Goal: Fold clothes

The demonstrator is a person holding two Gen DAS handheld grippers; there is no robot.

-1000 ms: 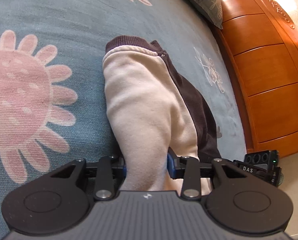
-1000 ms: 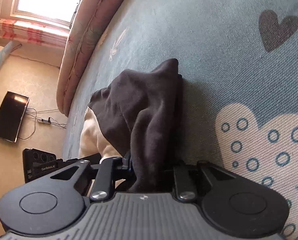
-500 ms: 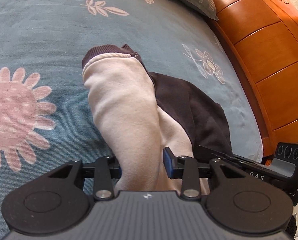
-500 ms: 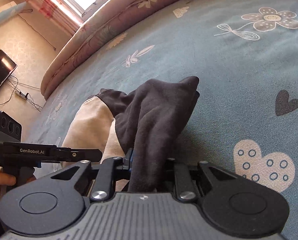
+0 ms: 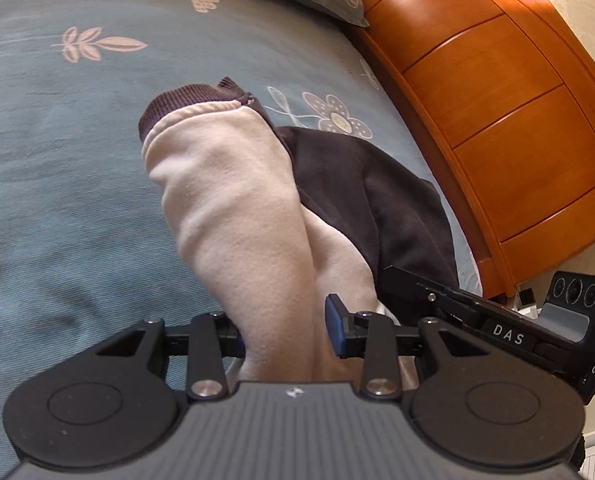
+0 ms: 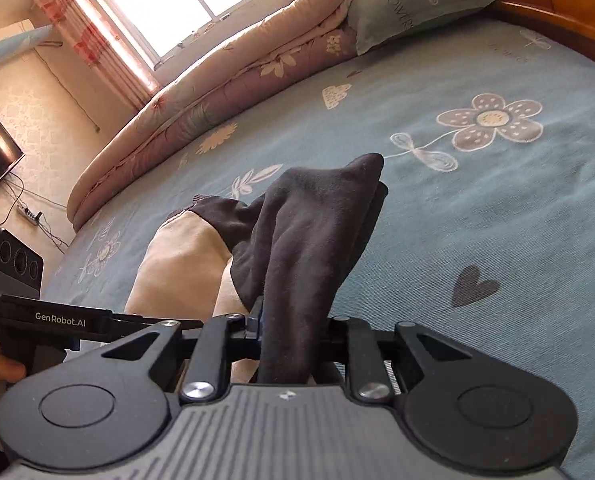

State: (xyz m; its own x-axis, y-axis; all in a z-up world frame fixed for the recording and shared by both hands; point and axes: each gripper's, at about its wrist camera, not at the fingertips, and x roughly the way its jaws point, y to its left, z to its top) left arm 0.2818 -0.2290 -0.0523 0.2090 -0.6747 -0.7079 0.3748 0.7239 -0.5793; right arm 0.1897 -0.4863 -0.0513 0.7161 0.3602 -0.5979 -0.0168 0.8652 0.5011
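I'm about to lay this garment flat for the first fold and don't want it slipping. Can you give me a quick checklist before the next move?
1. Left tool has the cream part of the garment between its fingers: ok.
2. Left grip firm: cannot tell; a gap shows beside the blue pad.
3. Right tool is clamped on the dark part: ok.
4. Garment lifted clear of the bedspread: not ok; its far end rests there.
5. Bare bedspread ahead to lay it on: ok.
6. The two tools apart, not touching: ok.
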